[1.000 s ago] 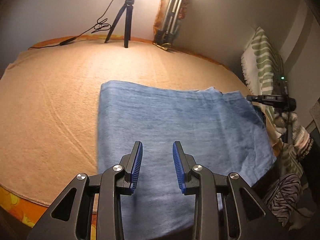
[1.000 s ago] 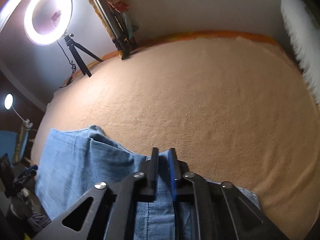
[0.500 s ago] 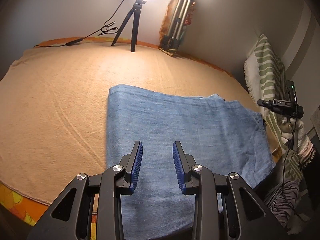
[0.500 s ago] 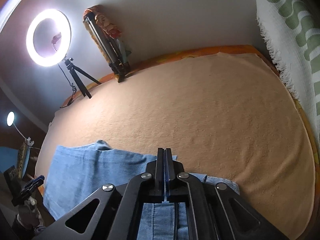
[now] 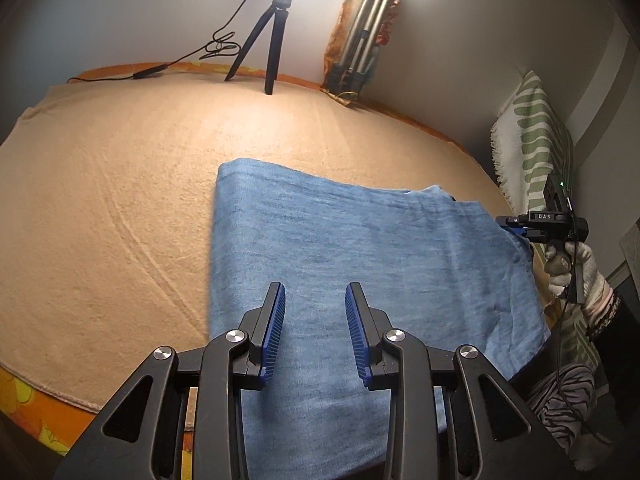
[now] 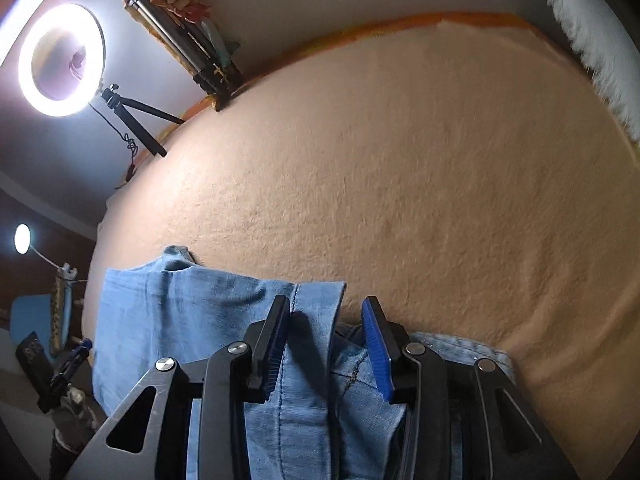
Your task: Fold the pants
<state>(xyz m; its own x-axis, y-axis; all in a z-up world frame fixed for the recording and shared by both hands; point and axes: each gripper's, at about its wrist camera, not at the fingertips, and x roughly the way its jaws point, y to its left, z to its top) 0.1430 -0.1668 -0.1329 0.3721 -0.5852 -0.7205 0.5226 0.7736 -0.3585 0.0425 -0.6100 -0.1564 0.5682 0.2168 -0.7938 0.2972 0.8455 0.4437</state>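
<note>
Light blue denim pants (image 5: 360, 248) lie folded flat on a peach bed cover (image 5: 120, 200), reaching to its near right edge. My left gripper (image 5: 316, 292) hovers over their near part, jaws apart with nothing between them. My right gripper (image 6: 326, 300) is at the pants' (image 6: 192, 312) stitched hem edge. Its jaws are opening, and a fold of the hem lies loose between the pads without being pressed. In the left wrist view the right gripper (image 5: 516, 222) shows at the pants' far right corner, held by a gloved hand (image 5: 572, 264).
A ring light (image 6: 60, 58) on a small tripod (image 5: 272, 40) and a folded tripod (image 5: 364, 32) stand along the back wall. A green-and-white patterned cloth (image 5: 536, 140) hangs at the right. The bed's orange front edge (image 5: 24, 400) is near left.
The right gripper's jaws have gone from shut on the denim hem to apart, and the hem has dropped onto the bed. That gripper rolled and sank a little. The left gripper barely moved.
</note>
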